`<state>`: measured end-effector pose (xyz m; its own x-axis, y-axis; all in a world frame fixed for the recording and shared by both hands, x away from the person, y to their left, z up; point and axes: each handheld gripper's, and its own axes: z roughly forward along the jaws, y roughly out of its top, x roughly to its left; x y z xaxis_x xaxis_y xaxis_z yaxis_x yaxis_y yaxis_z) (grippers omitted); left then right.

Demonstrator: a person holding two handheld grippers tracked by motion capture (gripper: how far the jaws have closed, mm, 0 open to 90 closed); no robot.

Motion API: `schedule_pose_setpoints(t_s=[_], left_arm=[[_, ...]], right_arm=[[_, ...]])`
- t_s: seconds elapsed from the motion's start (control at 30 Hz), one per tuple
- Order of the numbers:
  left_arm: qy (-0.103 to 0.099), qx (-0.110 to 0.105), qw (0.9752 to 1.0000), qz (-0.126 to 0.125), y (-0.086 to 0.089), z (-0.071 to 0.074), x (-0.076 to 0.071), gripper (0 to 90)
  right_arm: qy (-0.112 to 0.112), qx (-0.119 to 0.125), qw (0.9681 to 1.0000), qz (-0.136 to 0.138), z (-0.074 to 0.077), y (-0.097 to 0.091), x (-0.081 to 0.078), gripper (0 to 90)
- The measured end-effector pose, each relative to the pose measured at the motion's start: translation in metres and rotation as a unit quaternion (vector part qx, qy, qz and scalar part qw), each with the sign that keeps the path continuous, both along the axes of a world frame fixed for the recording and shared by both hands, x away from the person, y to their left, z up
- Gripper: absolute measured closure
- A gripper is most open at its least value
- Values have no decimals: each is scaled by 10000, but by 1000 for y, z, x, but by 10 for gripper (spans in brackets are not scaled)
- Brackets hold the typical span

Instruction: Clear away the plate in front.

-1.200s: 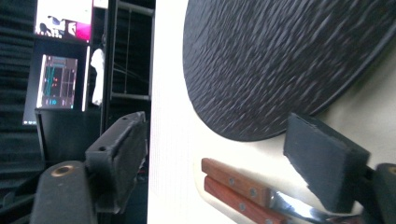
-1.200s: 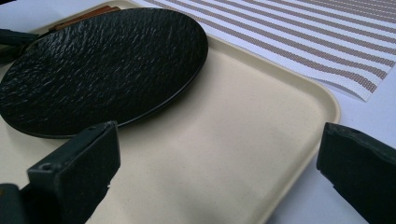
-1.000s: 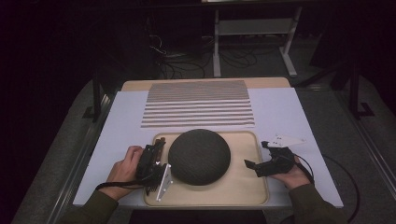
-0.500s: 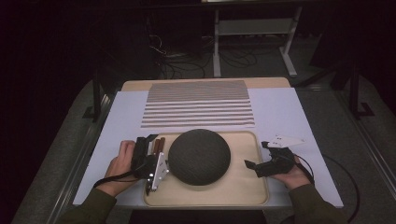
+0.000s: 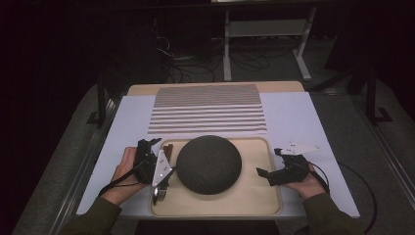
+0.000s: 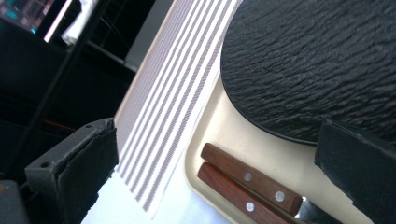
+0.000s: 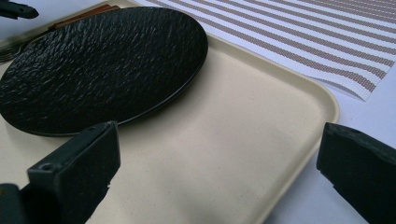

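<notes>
A round black textured plate point(image 5: 209, 164) lies on a beige tray point(image 5: 244, 200). Two pieces of cutlery with wooden handles point(image 5: 168, 150) lie along the tray's left side, their metal ends point(image 5: 159, 194) toward me. My left gripper point(image 5: 155, 147) hovers open over that side. In the left gripper view its jaws point(image 6: 219, 158) spread wide around the handles point(image 6: 252, 179) and the plate's edge point(image 6: 317, 60). My right gripper point(image 5: 270, 162) is open at the tray's right edge, and in its own view its jaws point(image 7: 215, 163) frame bare tray point(image 7: 243, 116) beside the plate point(image 7: 102, 60).
A striped placemat point(image 5: 208, 110) lies on the white table cover point(image 5: 298, 117) just behind the tray. The table's edges drop to grey carpet on both sides. Dark stands and cables sit on the floor beyond.
My left gripper has moved forward along the tray's left side and slightly left, uncovering the cutlery's metal ends. The right gripper has stayed put.
</notes>
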<state>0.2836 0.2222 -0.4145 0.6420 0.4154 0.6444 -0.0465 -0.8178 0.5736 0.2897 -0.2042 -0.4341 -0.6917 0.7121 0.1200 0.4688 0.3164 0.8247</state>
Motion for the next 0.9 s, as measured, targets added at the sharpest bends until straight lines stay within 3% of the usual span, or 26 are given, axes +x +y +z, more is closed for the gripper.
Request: schedule_pose_setpoints(t_s=[0.23, 0.37, 0.57, 0.87, 0.9], left_arm=[[520, -547, 9970, 170, 8, 5, 7, 0], [801, -909, 9923, 253, 12, 7, 11, 0], [1232, -1426, 9814, 363, 20, 9, 16, 0], [1753, -2045, 9622, 398, 28, 11, 23, 0], [1821, -2123, 9592, 409, 29, 10, 24, 0]], right_arm=[[2, 1, 10000, 3, 0, 0, 0, 0], [-1, -1, 10000, 5, 0, 0, 0, 0], [-1, 0, 10000, 11, 0, 0, 0, 0], [4, 5, 10000, 16, 0, 0, 0, 0], [4, 5, 10000, 16, 0, 0, 0, 0]])
